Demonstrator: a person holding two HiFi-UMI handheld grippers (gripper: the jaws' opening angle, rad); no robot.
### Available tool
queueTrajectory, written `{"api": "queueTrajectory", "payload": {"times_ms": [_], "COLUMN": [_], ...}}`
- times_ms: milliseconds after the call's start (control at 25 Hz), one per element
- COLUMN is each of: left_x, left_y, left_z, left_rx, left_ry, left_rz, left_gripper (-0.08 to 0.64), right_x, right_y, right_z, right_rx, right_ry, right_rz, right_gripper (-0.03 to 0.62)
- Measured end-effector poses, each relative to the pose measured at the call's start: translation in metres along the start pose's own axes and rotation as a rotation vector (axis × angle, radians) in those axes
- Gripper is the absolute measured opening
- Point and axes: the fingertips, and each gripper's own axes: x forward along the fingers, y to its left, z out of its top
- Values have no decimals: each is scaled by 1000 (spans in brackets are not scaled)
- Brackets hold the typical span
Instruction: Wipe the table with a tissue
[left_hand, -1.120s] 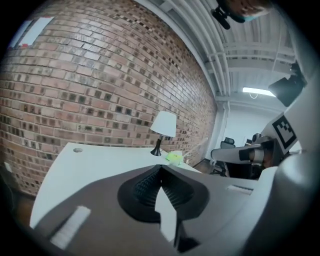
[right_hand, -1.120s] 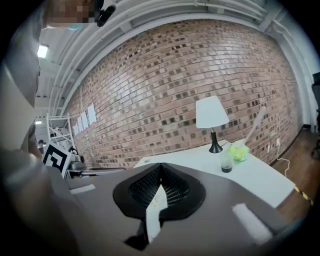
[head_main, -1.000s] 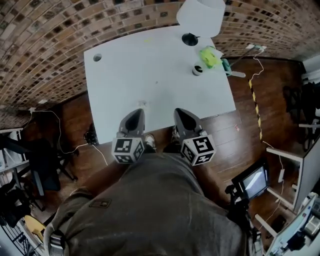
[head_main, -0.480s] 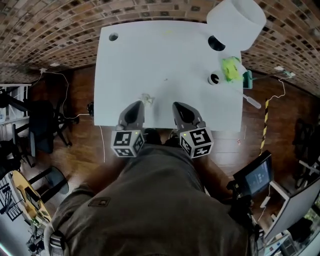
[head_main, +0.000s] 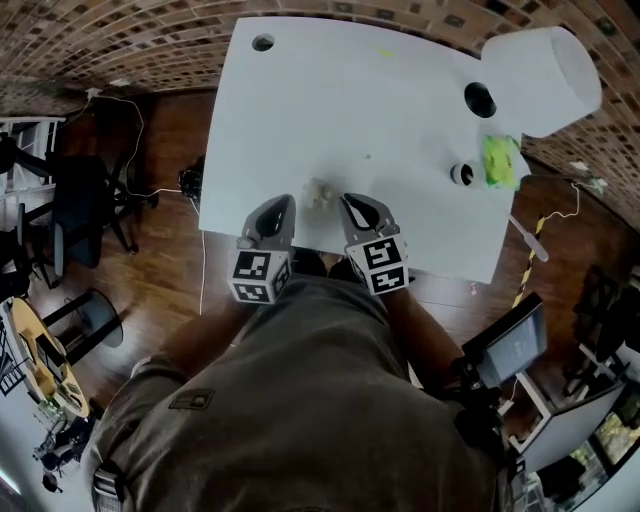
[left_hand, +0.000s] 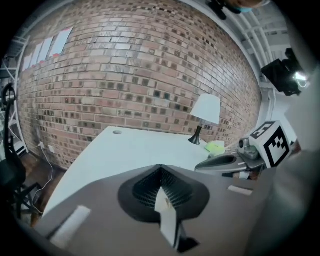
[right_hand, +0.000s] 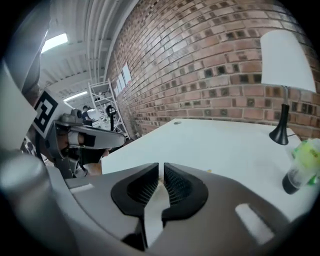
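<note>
A small crumpled tissue (head_main: 320, 193) lies on the white table (head_main: 330, 100) near its front edge. My left gripper (head_main: 277, 207) is just left of the tissue and my right gripper (head_main: 352, 203) just right of it, both tips over the table edge. In the left gripper view the left gripper (left_hand: 161, 167) is shut with its tips touching and nothing held. In the right gripper view the right gripper (right_hand: 161, 164) shows a narrow slit between its jaws, which have just been opening, and nothing is gripped between them.
A white lamp (head_main: 540, 70) stands at the table's far right on a black base (head_main: 480, 98). Near it are a green object (head_main: 500, 160) and a small cup (head_main: 461, 173). A cable hole (head_main: 263, 43) marks the far left corner. Chairs and cables sit on the wooden floor at the left.
Both grippers have moved forward and down, from in front of the table edge to over it, and now flank the tissue closely. The head view has swung leftward.
</note>
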Motion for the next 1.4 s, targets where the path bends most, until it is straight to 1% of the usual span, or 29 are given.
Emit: {"api": "queueTrajectory", "payload": {"times_ms": [120, 280, 400, 520, 560, 600, 680, 760, 960, 1200, 1400], "left_x": [2, 4, 5, 7, 7, 8, 9, 11, 19, 33, 40], "left_y": [11, 26, 34, 40, 41, 42, 43, 42, 29, 5, -8], "left_z": [-10, -18, -22, -23, -23, -22, -22, -21, -11, 6, 16], "left_rx": [-2, -10, -31, -25, -19, -14, -7, 3, 30, 42, 53], "left_ry": [41, 70, 84, 79, 78, 77, 71, 70, 60, 21, 5], "left_rz": [-3, -1, -5, -12, -13, -14, -19, -28, -63, -99, -112], "left_gripper": [2, 2, 2, 2, 2, 2, 2, 2, 2, 2, 2], "right_x": [24, 49, 63, 70, 71, 72, 71, 69, 54, 30, 16], "right_y": [13, 24, 25, 24, 23, 21, 20, 18, -1, -45, -80], "right_z": [-12, -30, -42, -54, -56, -58, -58, -55, -40, -21, -16], "right_rx": [-44, -123, -167, -188, -195, -201, -205, -203, -177, -145, -73], "right_ry": [79, 171, 221, 275, 289, 299, 302, 292, 243, 188, 175], "right_rz": [47, 77, 74, 66, 57, 47, 34, 22, -36, -139, -212], "right_gripper": [106, 158, 170, 172, 160, 129, 82, 61, 52, 49, 48]}}
